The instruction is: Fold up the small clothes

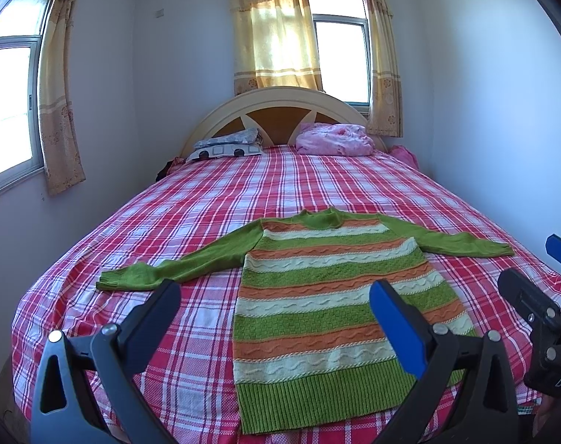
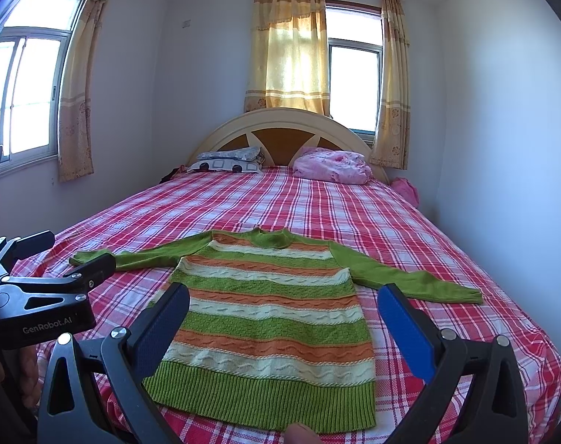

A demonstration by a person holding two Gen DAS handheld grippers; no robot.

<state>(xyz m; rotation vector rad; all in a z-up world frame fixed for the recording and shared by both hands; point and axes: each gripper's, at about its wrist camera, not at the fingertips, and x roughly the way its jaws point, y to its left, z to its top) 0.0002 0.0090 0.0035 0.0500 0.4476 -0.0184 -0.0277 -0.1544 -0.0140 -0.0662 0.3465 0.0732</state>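
A small knitted sweater (image 1: 328,296) with green, orange and cream stripes and plain green sleeves lies flat on the bed, hem towards me, both sleeves spread out sideways. It also shows in the right wrist view (image 2: 276,318). My left gripper (image 1: 274,296) is open and empty, held above the sweater's left half near the hem. My right gripper (image 2: 284,303) is open and empty, above the sweater's lower body. The right gripper (image 1: 531,259) shows at the right edge of the left wrist view, and the left gripper (image 2: 69,255) shows at the left of the right wrist view.
The bed (image 1: 243,192) has a red, pink and white plaid sheet. Pillows (image 1: 225,146) and a pink bundle (image 1: 334,138) lie at the headboard (image 1: 280,98). Walls close in on both sides. Curtained windows (image 1: 341,59) stand behind and to the left.
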